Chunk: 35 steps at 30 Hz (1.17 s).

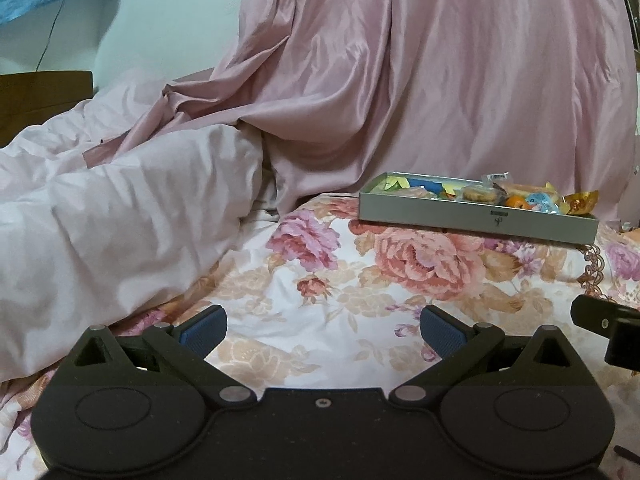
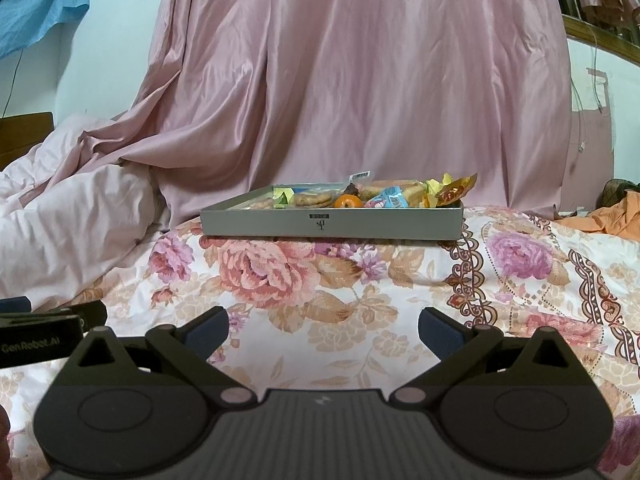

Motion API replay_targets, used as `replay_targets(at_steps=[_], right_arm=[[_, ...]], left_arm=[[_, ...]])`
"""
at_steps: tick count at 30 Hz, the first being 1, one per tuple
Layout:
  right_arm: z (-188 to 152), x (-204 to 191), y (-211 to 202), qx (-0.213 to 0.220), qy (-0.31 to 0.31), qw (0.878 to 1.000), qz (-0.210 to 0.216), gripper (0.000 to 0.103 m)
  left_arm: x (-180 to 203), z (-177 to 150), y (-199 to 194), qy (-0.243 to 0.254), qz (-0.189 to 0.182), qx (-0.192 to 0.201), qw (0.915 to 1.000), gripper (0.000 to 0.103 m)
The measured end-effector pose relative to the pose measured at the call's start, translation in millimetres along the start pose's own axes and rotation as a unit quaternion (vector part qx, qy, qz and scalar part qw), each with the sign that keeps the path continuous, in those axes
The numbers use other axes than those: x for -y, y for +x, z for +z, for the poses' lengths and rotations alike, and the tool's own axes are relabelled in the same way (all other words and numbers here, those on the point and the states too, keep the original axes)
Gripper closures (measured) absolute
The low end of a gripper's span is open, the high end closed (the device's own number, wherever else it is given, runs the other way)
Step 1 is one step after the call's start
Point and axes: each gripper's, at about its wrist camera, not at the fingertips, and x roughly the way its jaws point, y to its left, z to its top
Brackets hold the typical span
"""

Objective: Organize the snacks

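Observation:
A shallow grey box (image 2: 332,224) full of wrapped snacks sits on a floral bedspread; in the left wrist view the grey box (image 1: 476,218) lies to the upper right. Inside I see round biscuits (image 2: 312,199), a small orange fruit (image 2: 347,201), a blue-wrapped candy (image 2: 386,200) and a gold wrapper (image 2: 454,190) at the right end. My left gripper (image 1: 323,334) is open low over the bedspread, well short of the box. My right gripper (image 2: 323,332) is open too, facing the box's front wall from a distance. Neither holds anything.
A pink satin curtain (image 2: 360,80) hangs behind the box. A pale pink duvet (image 1: 120,232) is bunched at the left. Orange cloth (image 2: 616,216) lies at the far right. Each gripper's body shows at the other view's edge.

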Motion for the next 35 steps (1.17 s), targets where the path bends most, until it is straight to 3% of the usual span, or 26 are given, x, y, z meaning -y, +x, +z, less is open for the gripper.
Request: replay_targets(at_steps=[35], right_arm=[[-0.4,0.2,0.9,-0.006,-0.001,1.000,0.000,0.000]], left_arm=[[-0.3,-0.9,2.3,0.004,0.005,-0.005,1.0000,0.001]])
